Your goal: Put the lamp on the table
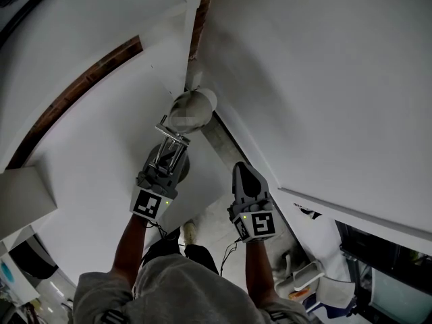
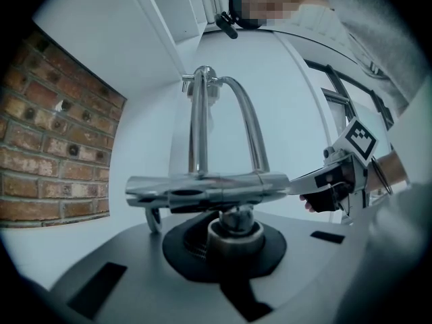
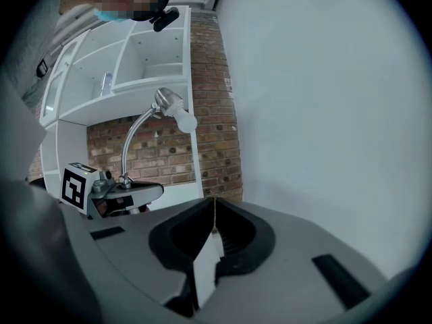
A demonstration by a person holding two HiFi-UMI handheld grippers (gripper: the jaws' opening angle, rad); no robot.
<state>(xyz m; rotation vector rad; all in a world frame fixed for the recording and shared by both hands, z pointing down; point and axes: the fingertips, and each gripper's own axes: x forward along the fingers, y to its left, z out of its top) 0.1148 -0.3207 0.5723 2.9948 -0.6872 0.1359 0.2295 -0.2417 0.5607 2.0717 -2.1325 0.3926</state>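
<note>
The lamp (image 3: 144, 124) has a curved chrome neck (image 2: 200, 123) and a white bulb (image 3: 183, 119) at its head (image 1: 192, 109). My left gripper (image 2: 229, 211) is shut on the lamp's chrome foot piece (image 2: 209, 189) and holds the lamp out in front of me, off any surface. In the head view the left gripper (image 1: 165, 164) is at centre left, and the right gripper view shows it as the left gripper (image 3: 128, 193) under the lamp. My right gripper (image 3: 214, 211) is shut with nothing in it. The head view puts the right gripper (image 1: 247, 179) beside the left one.
A brick wall (image 2: 47, 133) and white shelving (image 3: 121, 66) stand behind the lamp. A plain white wall (image 3: 324, 113) fills the right. White panels (image 1: 101, 133) spread ahead in the head view. Small clutter (image 1: 310, 275) lies at the lower right by my legs.
</note>
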